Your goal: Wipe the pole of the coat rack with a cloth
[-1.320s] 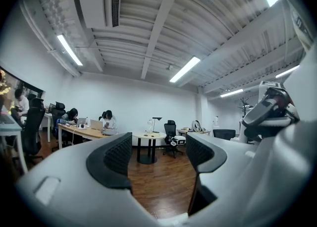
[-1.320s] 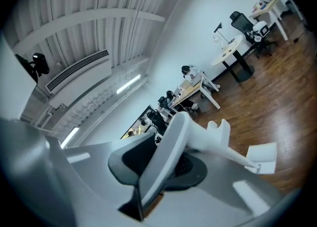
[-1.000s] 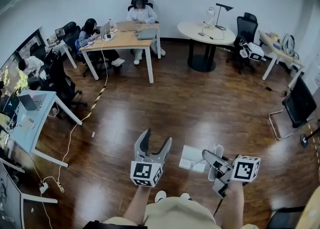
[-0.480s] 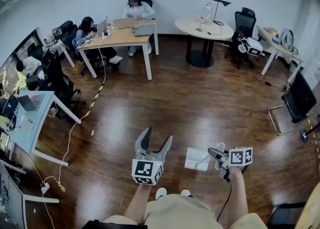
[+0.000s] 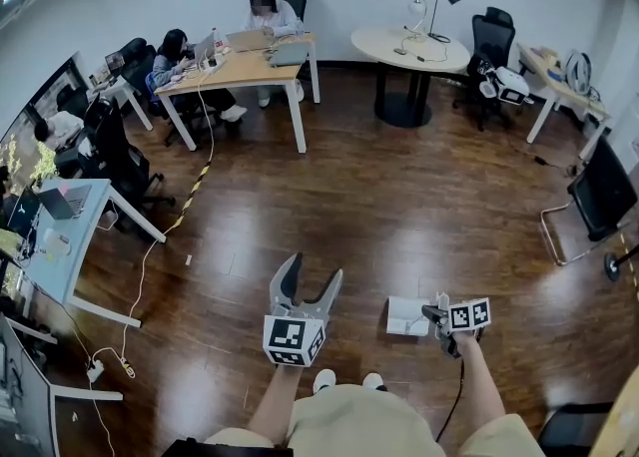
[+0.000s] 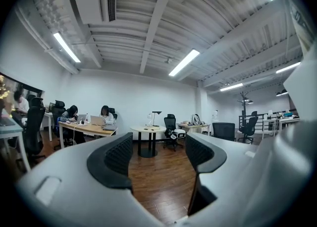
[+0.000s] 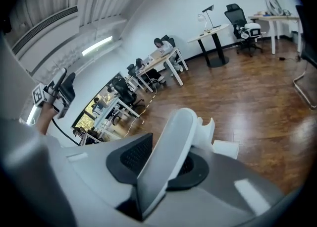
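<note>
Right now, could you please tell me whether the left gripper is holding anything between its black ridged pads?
No, the left gripper has its jaws apart, and only the brown wooden floor shows between its black ridged pads.

The cloth (image 7: 173, 144) is white, folded into a flat panel, and clamped edge-up between the jaws of my right gripper (image 5: 433, 312), projecting forward of it. The coat rack (image 6: 242, 100), dark and upright, stands well apart from that gripper.
</note>
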Motion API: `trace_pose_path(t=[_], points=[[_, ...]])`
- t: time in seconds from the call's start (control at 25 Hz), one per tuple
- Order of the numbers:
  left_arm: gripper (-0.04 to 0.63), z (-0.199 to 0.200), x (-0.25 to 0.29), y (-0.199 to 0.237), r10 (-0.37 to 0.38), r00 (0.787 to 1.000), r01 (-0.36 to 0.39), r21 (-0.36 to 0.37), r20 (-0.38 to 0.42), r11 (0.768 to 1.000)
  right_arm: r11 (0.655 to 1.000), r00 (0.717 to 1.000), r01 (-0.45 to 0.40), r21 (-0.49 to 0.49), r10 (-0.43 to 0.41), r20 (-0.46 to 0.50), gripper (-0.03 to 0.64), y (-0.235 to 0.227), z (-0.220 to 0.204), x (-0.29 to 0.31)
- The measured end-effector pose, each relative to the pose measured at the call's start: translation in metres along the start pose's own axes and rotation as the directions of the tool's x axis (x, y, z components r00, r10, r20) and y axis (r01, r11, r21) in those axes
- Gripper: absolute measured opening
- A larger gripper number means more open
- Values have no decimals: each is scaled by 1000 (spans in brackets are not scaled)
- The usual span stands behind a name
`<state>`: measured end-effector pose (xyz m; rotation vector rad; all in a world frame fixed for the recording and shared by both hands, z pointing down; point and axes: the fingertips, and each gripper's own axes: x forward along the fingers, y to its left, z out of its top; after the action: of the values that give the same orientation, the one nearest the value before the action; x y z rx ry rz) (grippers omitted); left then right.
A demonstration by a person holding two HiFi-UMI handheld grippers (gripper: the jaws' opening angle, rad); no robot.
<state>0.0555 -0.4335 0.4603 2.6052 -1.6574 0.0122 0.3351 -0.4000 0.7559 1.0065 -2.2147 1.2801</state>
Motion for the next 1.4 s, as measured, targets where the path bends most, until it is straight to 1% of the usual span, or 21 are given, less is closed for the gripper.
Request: trace_pose_path(t=[0.12,0.24,0.4,0.48,0.56,0.6,0.64,0.68,0.76,0.8,0.84,0.92,0.96,1.04,1.12,1.16,1.2,1.28,1.32,1.4], points=[[311,-4,0,1,9,1000,-9,4,-14,1000,1000,1000,27,11,-27,-16,76,-25,-18,4],[311,-9,-1,0,14,1000,-14,7,-23,1000,998,999,48,41,-47,-5,72,-44,-33,3],[311,-12,-2,2,14,999,-14,7,-29,1000,997,999,42,62,-43,7,78,-51,-43,2],[311,-14,-1,1,11,999,-11,4,-33,1000,997,999,52,59,-51,-12,78,-54,-50,0],[311,-15,0,-1,8,999,-8,0,-37,1000,996,995,81,49,-78,-62,95,-60,-65,0],[311,-16,0,-2,6,999,-6,-2,-38,1000,994,991,99,52,-94,-92,168,-63,-74,0],[311,-16,1,-3,3,999,-3,-3,-38,1000,992,988,112,62,-104,-117,294,-65,-83,-1],[311,-16,2,-4,1,999,-1,-5,-37,1000,990,985,118,73,-108,-132,374,-66,-91,-2],[311,-16,3,-5,-3,999,3,-6,-34,1000,989,984,127,76,-115,-139,451,-67,-104,-7],[311,-16,3,-6,-5,999,5,-7,-33,1000,989,983,132,71,-121,-138,474,-66,-110,-12],[311,-15,3,-6,-7,999,7,-7,-32,1000,988,983,136,67,-126,-136,491,-66,-114,-18],[311,-14,2,-6,-13,999,13,-8,-30,1000,988,985,136,66,-128,-117,499,-62,-119,-30],[311,-14,2,-6,-16,999,15,-9,-31,1000,988,986,141,60,-135,-93,499,-59,-116,-39],[311,-14,3,-8,-23,999,23,-10,-34,1000,985,986,168,38,-168,-9,503,-53,-100,-60],[311,-13,5,-11,-30,999,30,-10,-33,999,979,973,203,15,-203,114,503,-44,-72,-87],[311,-13,5,-12,-32,999,32,-10,-31,999,977,958,213,3,-210,195,503,-37,-54,-100],[311,-13,5,-12,-34,999,33,-10,-29,999,976,937,219,-11,-207,283,503,-28,-34,-112],[311,-13,6,-12,-37,999,37,-11,-25,999,973,877,222,-55,-175,447,503,-2,6,-131],[311,-12,6,-13,-40,999,40,-11,-25,999,970,847,228,-86,-154,509,503,13,24,-139],[311,-11,6,-14,-47,999,47,-11,-24,999,955,798,251,-156,-113,592,503,47,56,-148]])
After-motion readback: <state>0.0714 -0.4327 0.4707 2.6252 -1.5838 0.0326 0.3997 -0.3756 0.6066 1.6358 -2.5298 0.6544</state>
